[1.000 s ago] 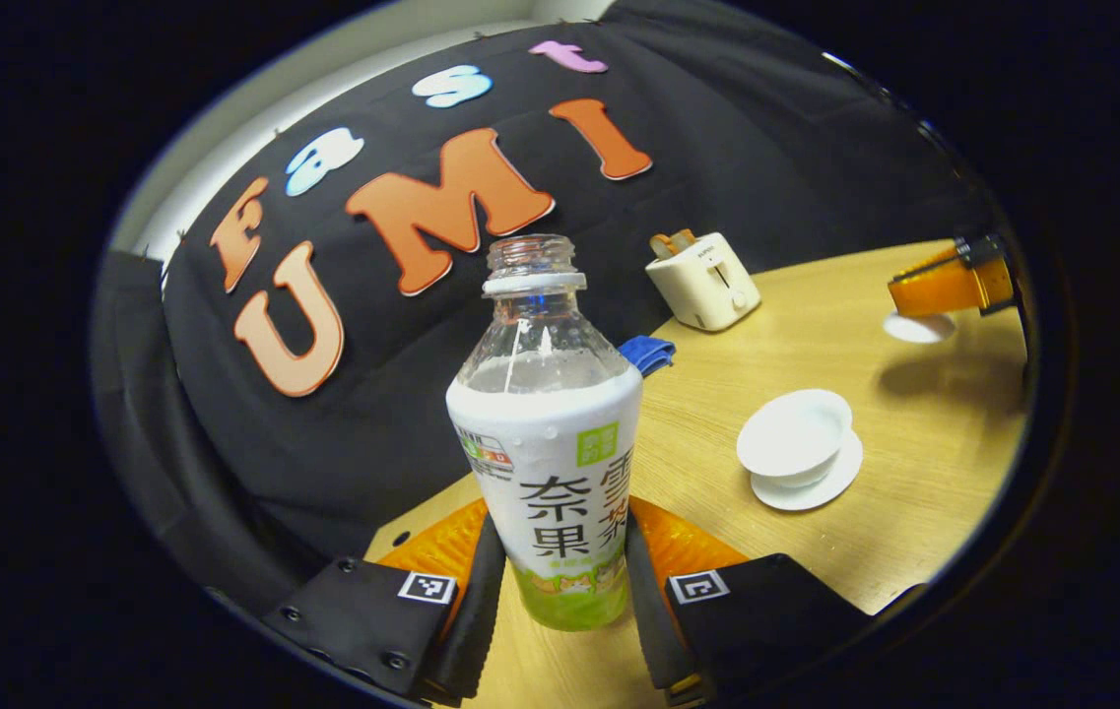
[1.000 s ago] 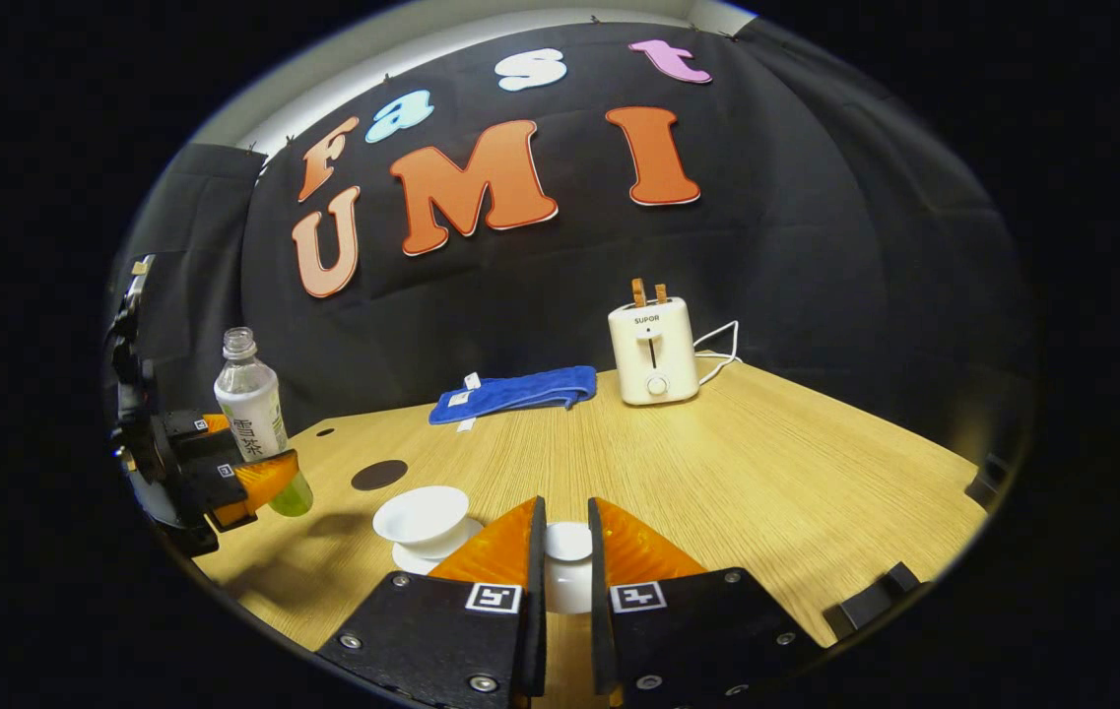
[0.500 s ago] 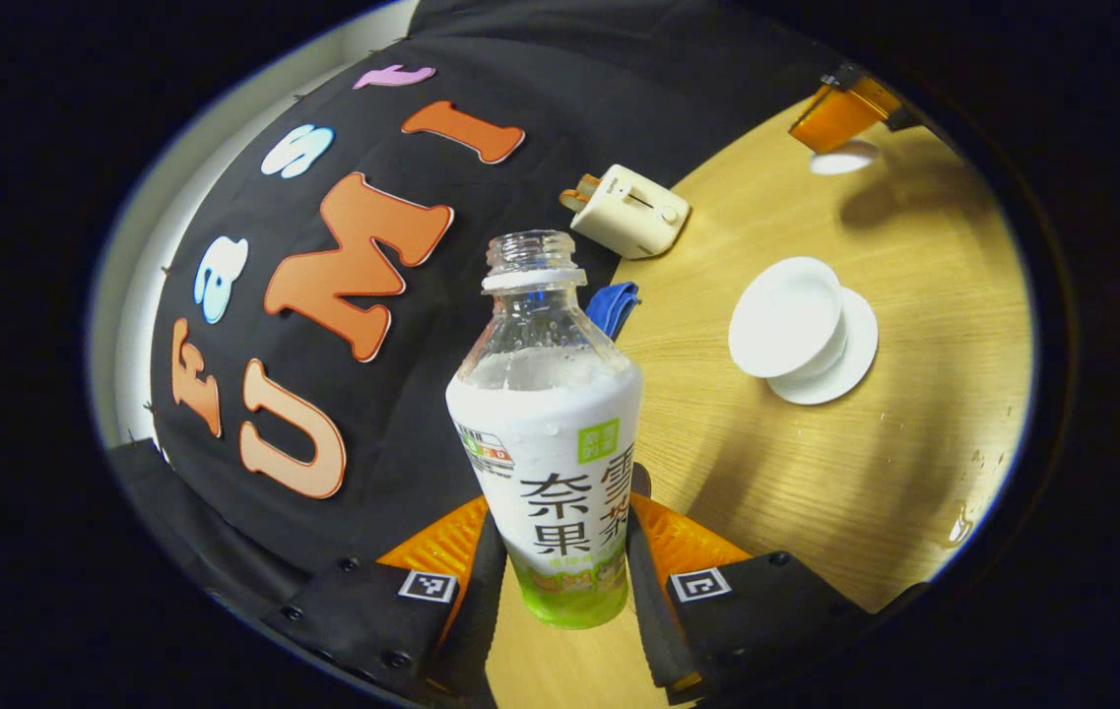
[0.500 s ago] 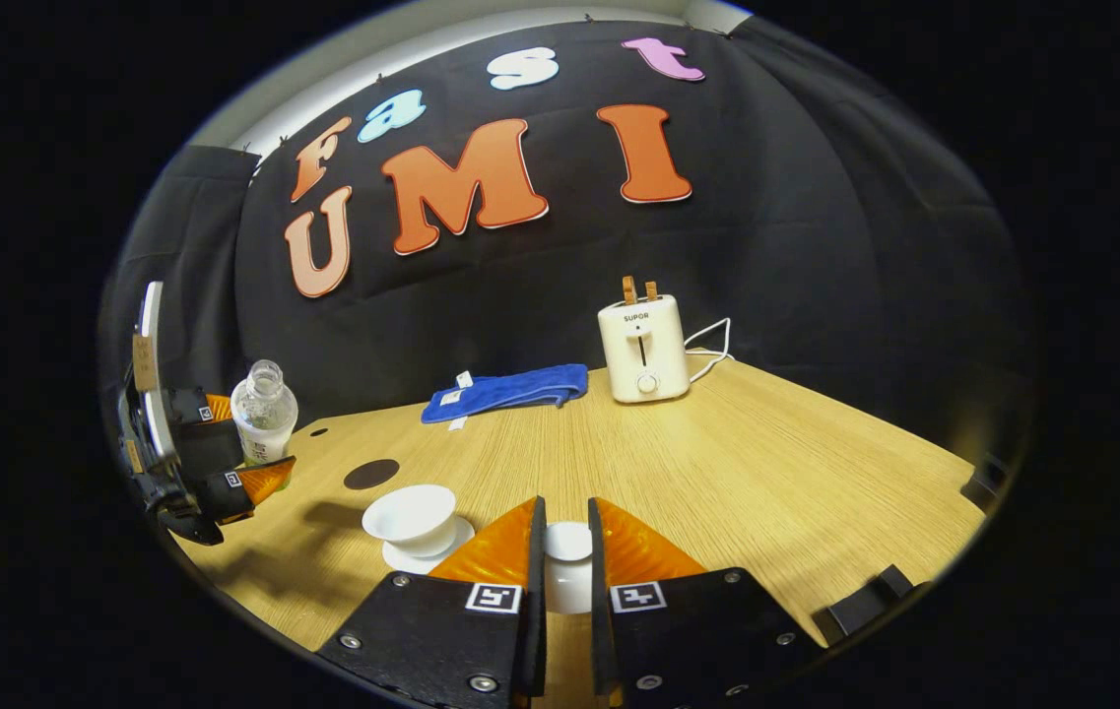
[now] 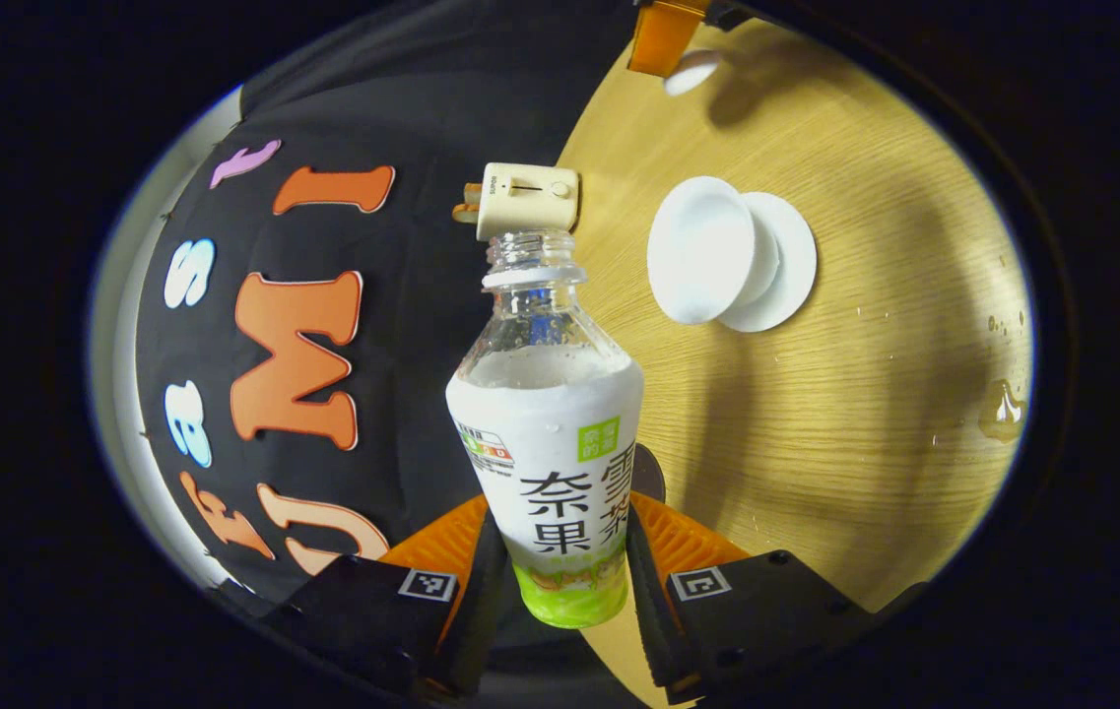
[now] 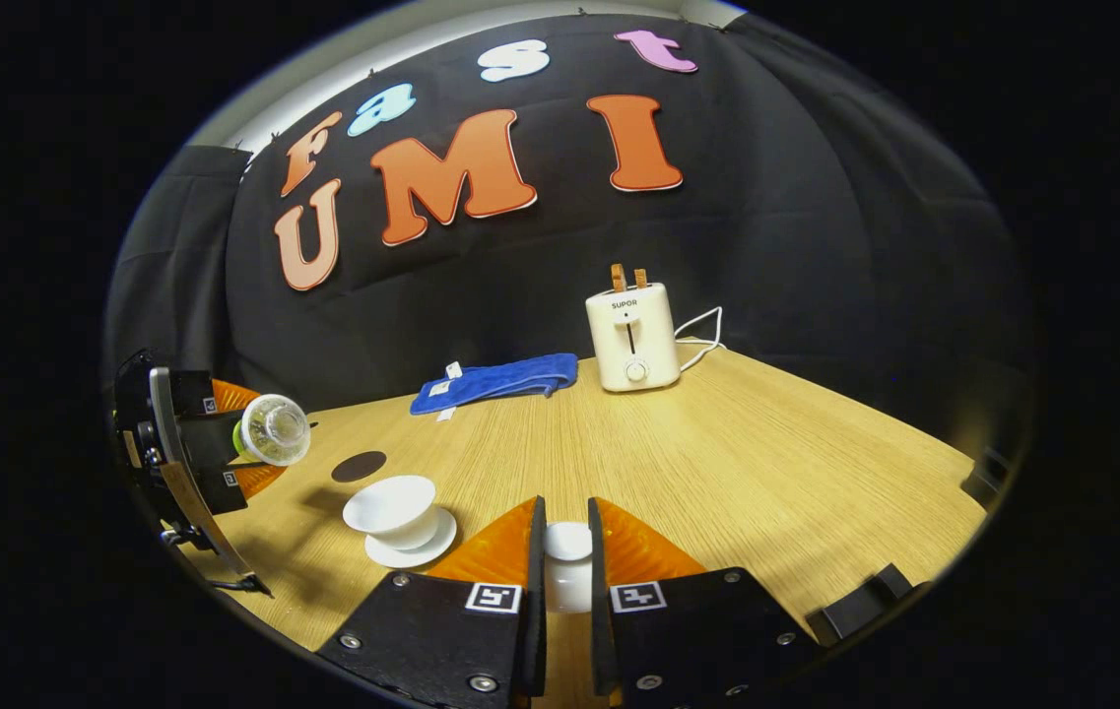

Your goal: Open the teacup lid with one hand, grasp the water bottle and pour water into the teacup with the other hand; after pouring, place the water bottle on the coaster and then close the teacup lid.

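The toaster (image 6: 630, 336) has the word SUPOR in small dark letters on its front, near the top. The bottle (image 5: 550, 448) has a white label with big dark signs in 2 rows and a small green square with tiny signs, too small to read. The left gripper (image 5: 560, 551) has 2 square black-and-white code tags (image 5: 427, 585). The right gripper (image 6: 564, 507) has 2 such tags (image 6: 494, 597) as well. They bear no words.

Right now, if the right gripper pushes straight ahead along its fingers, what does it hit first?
Nothing close: the right gripper is shut on the teacup lid, with bare table ahead. Farther on, the toaster stands slightly right of that line; depth is unclear.
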Motion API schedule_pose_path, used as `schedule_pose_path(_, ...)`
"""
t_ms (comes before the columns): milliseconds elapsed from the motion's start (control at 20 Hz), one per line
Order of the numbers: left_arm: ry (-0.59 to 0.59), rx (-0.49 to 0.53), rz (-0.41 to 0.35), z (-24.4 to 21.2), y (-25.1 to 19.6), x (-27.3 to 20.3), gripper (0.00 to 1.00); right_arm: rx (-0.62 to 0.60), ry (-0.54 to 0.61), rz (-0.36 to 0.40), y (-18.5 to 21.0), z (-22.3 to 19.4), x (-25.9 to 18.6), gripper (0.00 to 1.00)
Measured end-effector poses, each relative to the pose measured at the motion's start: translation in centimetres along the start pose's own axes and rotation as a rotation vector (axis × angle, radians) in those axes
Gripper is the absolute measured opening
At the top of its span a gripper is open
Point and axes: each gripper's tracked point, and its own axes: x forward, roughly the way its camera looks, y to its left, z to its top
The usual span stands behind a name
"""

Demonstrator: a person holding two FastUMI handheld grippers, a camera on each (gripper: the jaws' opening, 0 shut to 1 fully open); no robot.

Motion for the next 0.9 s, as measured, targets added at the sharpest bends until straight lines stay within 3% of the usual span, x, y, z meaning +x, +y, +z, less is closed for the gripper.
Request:
schedule_pose_path(600, 0.023, 0.246, -0.04, 0.1, 0.6, 1.0, 0.62, -0.005, 0.015, 0.0, -0.3, -0.4, 0.2, 0.18)
schedule_pose_path(650, 0.022, 0.264, -0.042, 0.1, 0.5, 1.2, 0.67, -0.006, 0.014, -0.001, -0.4, -0.4, 0.1, 0.18)
schedule_pose_path(900, 0.018, 0.37, -0.056, 1.0, 0.8, 2.0, 0.62, 0.002, 0.012, 0.0, -0.4, -0.4, 0.3, 0.18)
